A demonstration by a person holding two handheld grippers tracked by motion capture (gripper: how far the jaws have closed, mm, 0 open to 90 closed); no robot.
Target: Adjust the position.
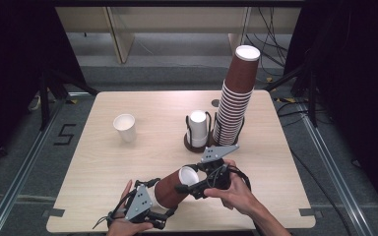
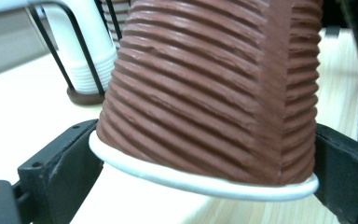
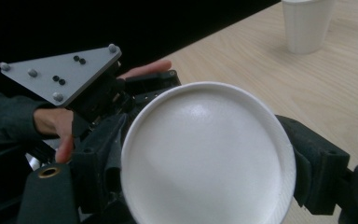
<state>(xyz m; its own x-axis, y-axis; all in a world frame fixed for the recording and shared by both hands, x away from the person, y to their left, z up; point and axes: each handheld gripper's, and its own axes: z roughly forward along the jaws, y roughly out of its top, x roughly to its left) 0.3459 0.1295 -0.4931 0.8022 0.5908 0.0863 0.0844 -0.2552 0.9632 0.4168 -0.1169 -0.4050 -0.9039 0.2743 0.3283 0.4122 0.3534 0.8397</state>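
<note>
High view: you hold a brown ribbed cup [image 1: 174, 189] sideways above the table's near edge [image 1: 78, 223], left gripper [image 1: 165, 214] clasping its base and right gripper [image 1: 187, 184] pinching its rim, not yet added to the tall stack [image 1: 234, 105].

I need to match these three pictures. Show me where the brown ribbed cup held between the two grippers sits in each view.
High view: brown ribbed cup lies low at centre, tilted, between both grippers.
Left gripper view: its ribbed wall spans the middle, white rim at the bottom.
Right gripper view: its white open mouth sits at centre.
Shared landmark: the white cup stack in the wire holder.
</note>
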